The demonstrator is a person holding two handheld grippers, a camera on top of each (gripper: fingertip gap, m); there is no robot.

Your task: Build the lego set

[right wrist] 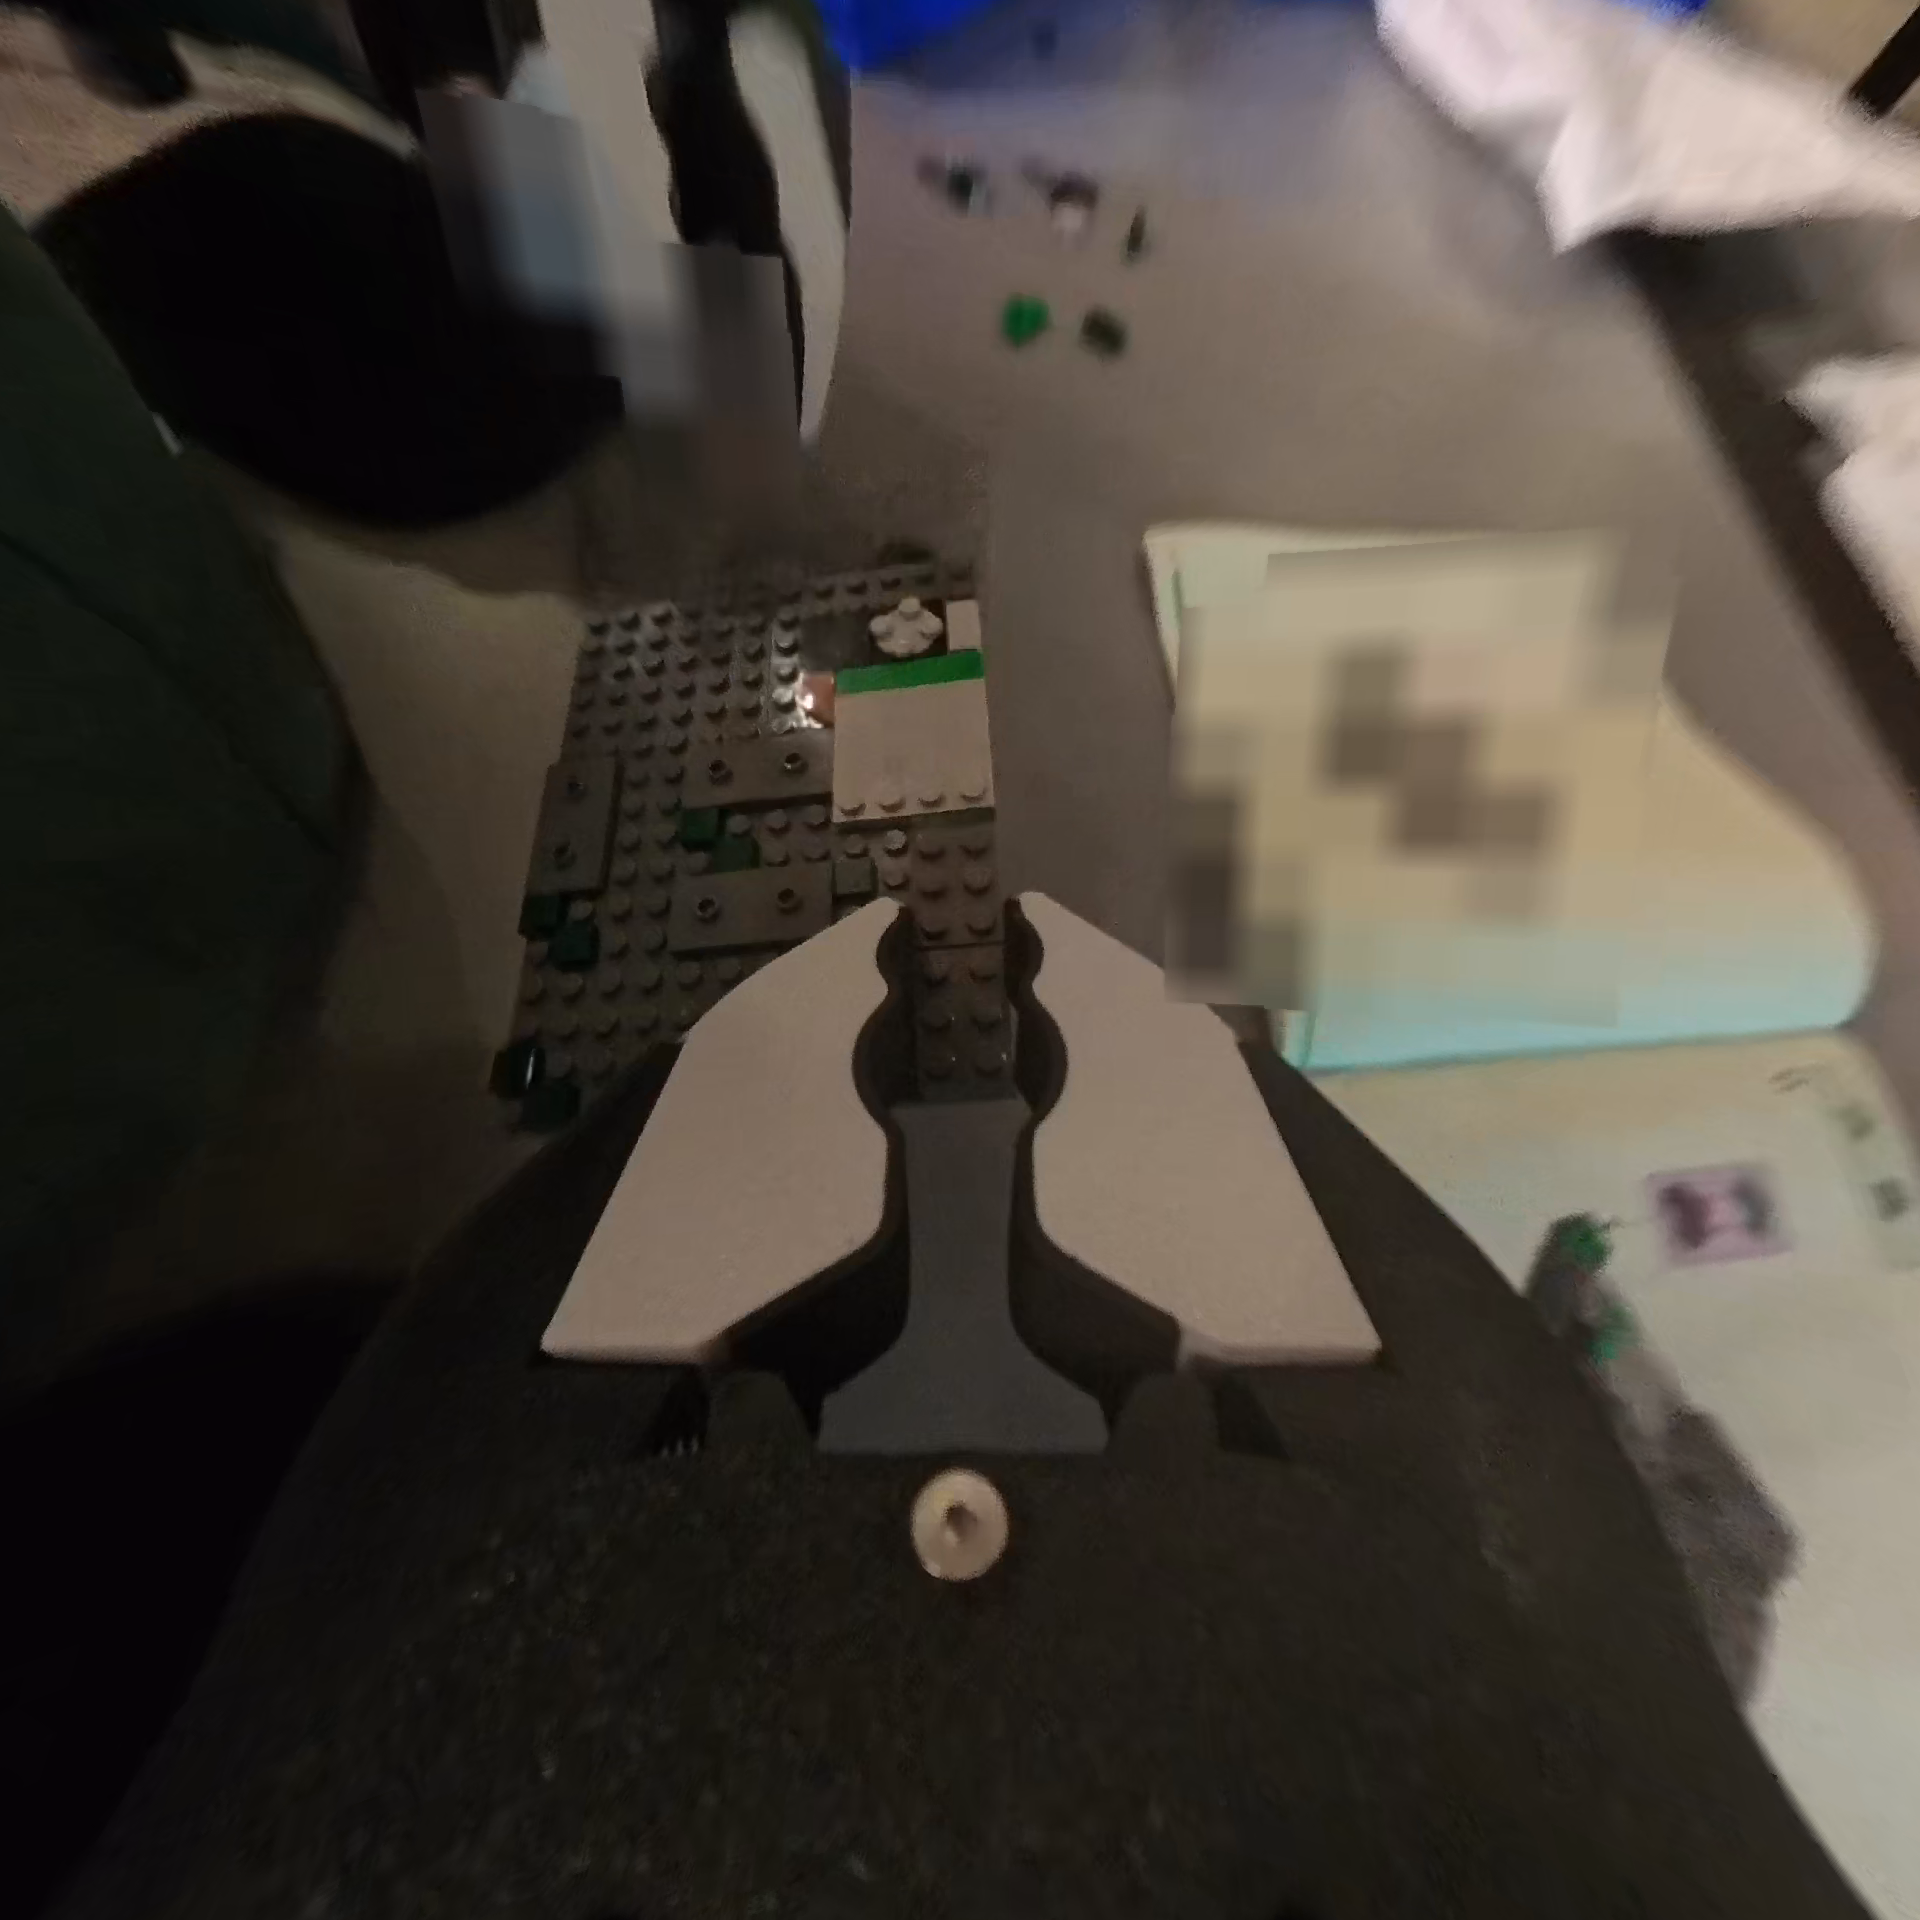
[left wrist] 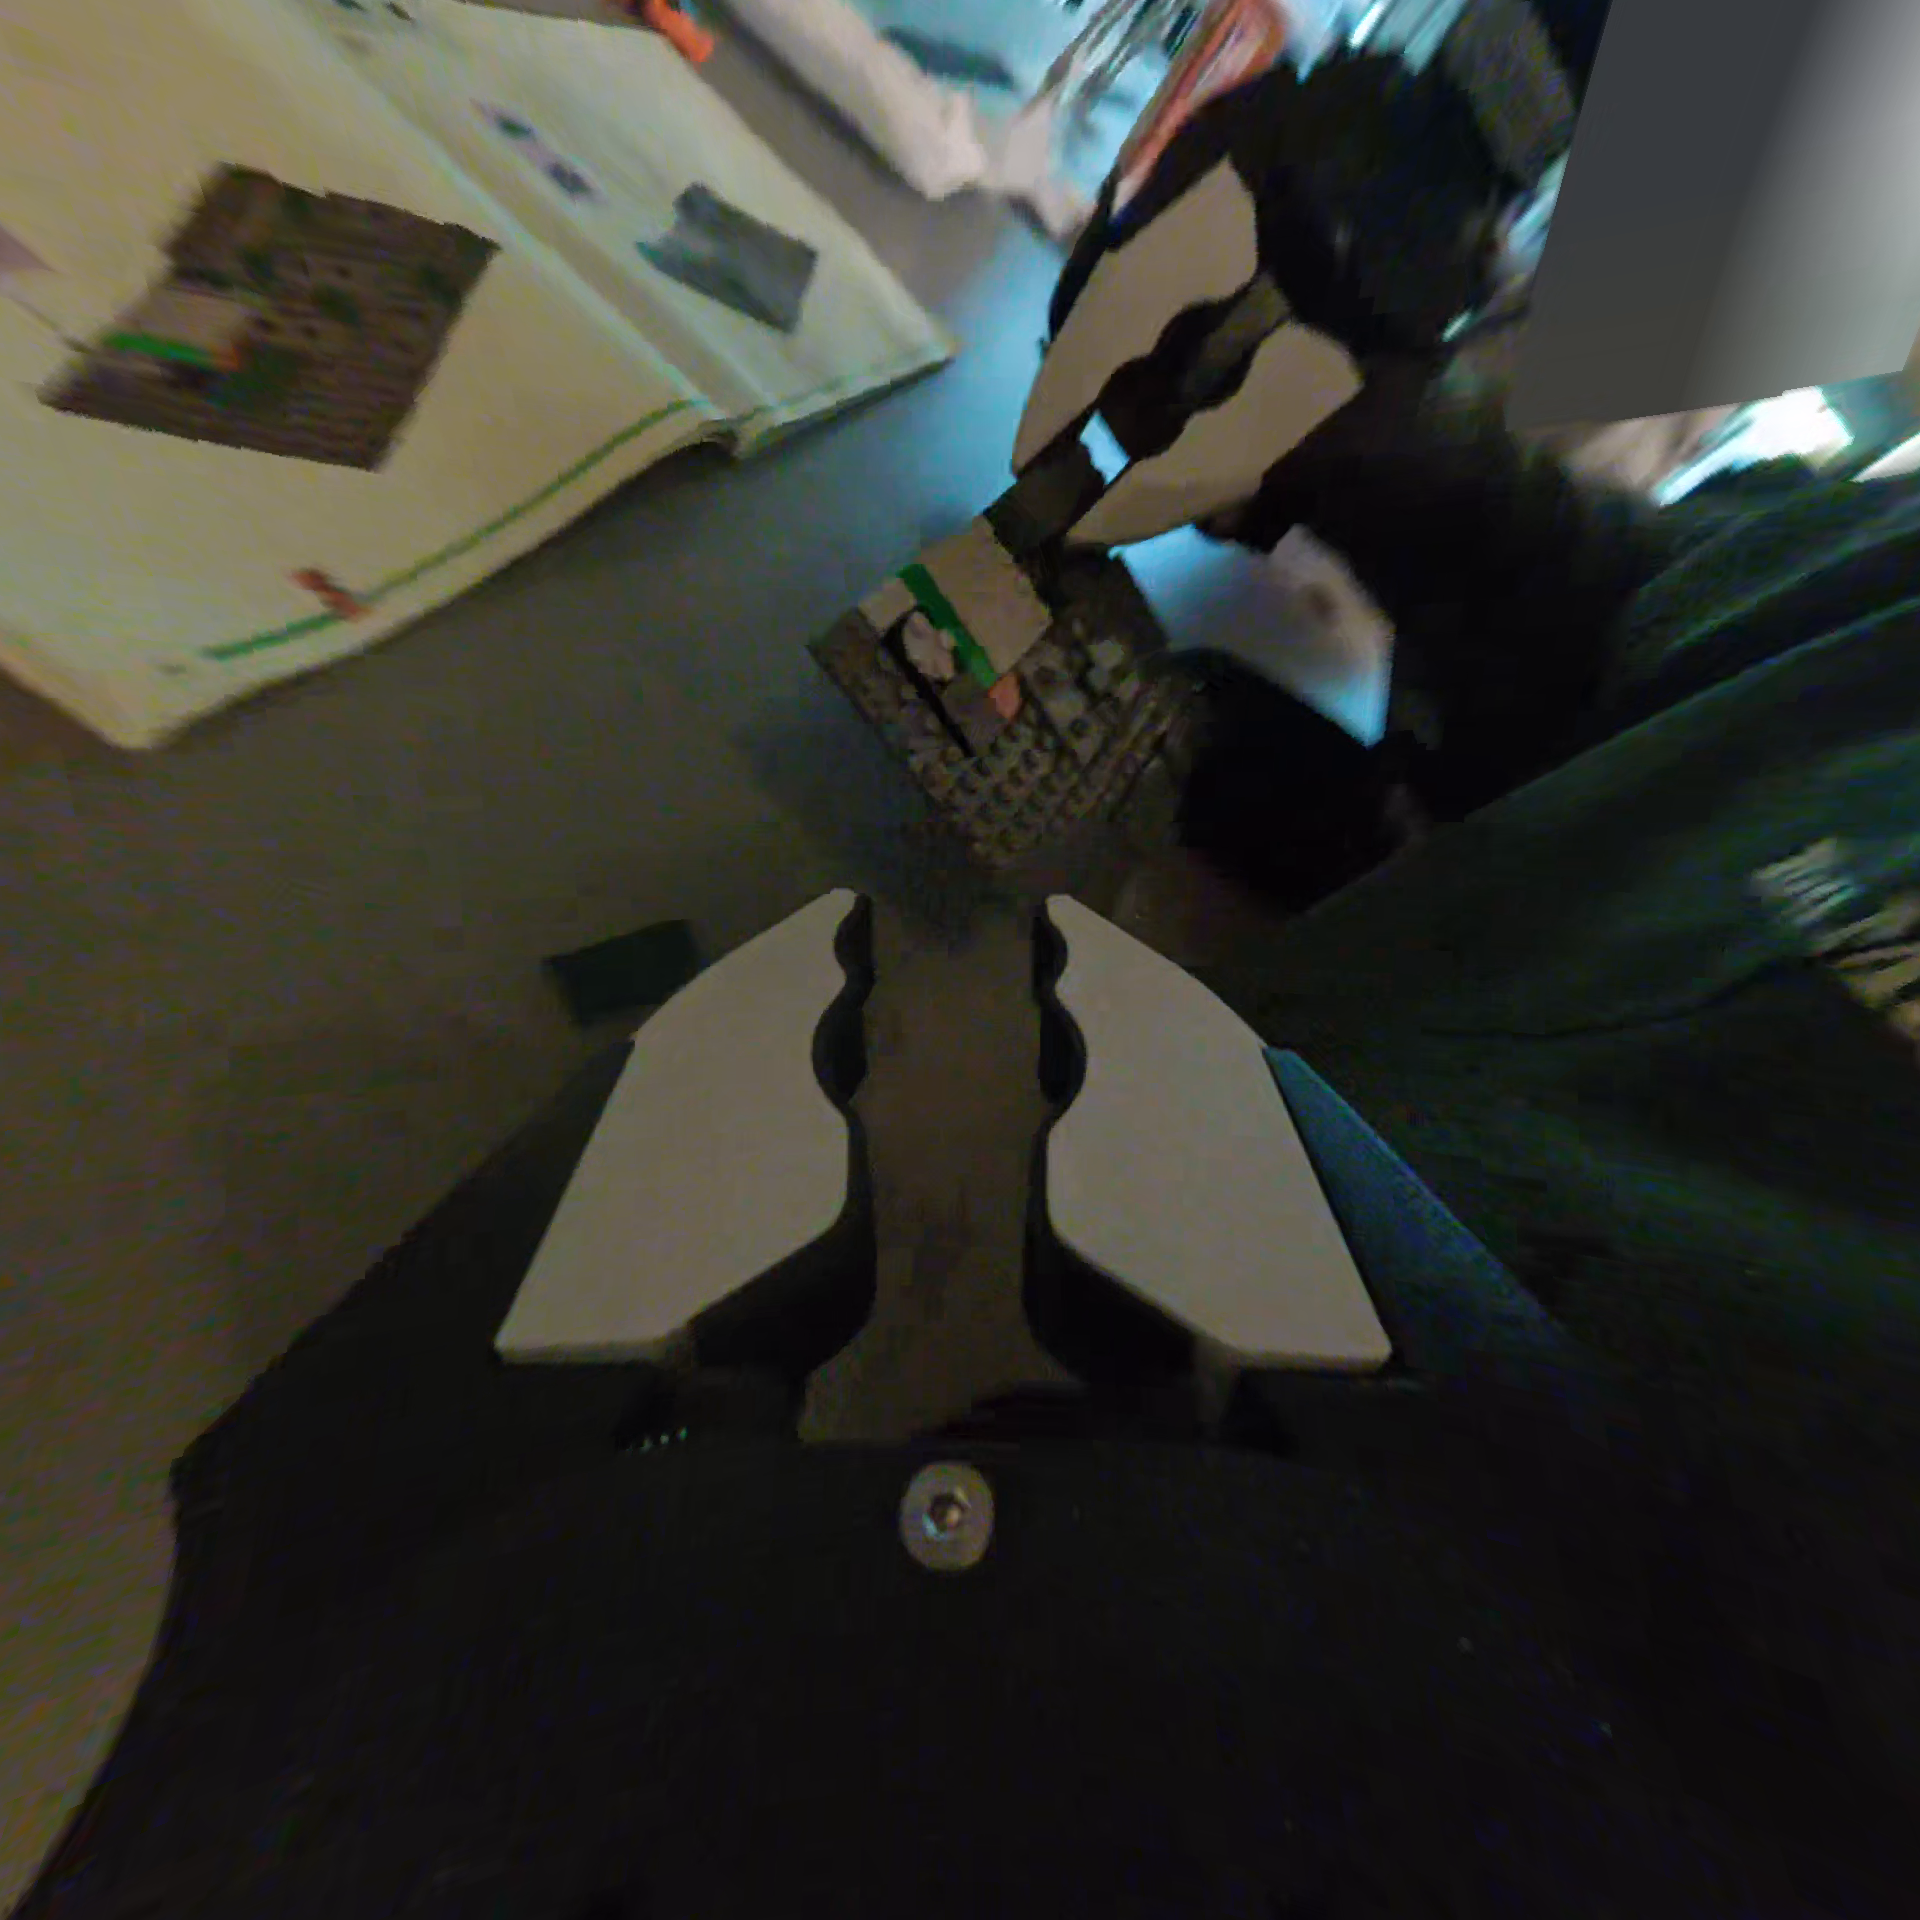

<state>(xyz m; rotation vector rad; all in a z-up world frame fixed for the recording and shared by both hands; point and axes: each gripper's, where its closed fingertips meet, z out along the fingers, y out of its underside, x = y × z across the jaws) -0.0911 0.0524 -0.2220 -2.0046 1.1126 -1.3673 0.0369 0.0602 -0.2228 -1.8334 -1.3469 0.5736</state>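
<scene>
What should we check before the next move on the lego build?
1. Right hand-held gripper clamped on the dark grey plate: ok.
2. Left hand-held gripper gripping the baseplate: cannot tell; a corner reaches its tips.
3. Dark grey plate seated on the baseplate studs: cannot tell, too blurred.
4. Instruction booklet open: ok.
5. Loose green piece apart from the baseplate: ok.

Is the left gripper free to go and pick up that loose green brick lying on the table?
Probably not yet: the left gripper appears shut on the dark lego base. The green brick lies apart, nothing covering it.
</scene>
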